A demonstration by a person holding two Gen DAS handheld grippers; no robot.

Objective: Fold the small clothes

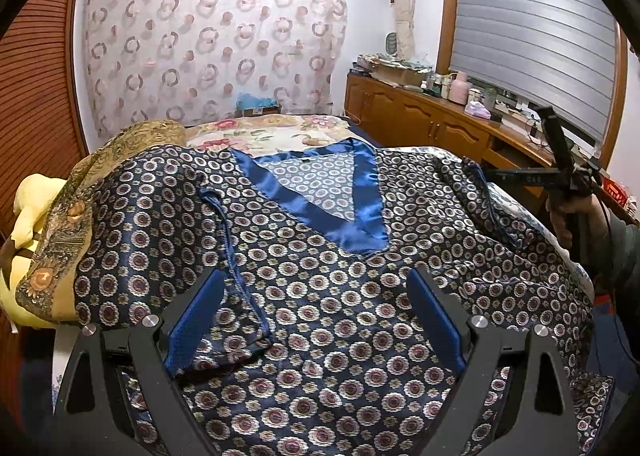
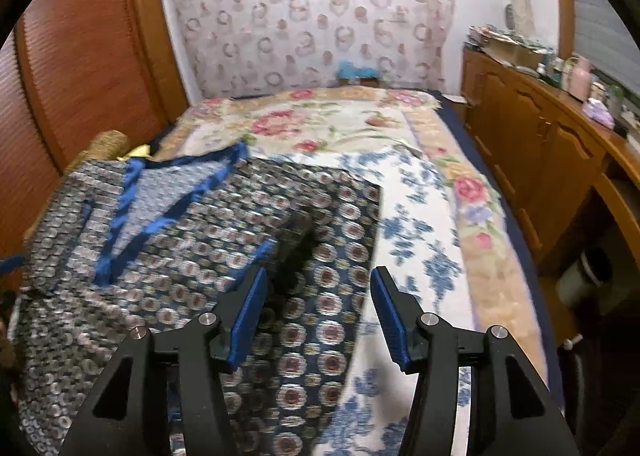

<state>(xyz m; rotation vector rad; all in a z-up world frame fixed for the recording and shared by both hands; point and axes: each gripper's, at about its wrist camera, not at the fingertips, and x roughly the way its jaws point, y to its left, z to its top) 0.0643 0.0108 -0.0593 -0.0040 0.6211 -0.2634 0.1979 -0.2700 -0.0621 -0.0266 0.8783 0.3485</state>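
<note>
The garment I'm folding is a dark navy satin top [image 1: 320, 288] printed with small round floral medallions, its V-neck [image 1: 320, 192] trimmed in a shiny blue band. It lies spread flat on the bed, filling the centre and lower part of my left view. One sleeve [image 1: 224, 256] is folded inward over the body at centre left.

The left black two-finger gripper with blue pads [image 1: 316, 316] hangs tilted downward with its jaws spread wide and nothing pinched, while the matching right gripper [image 2: 318, 316], gripped by a hand [image 1: 568, 216] in a dark sleeve, stands partly parted, its pads gripping nothing.
</note>
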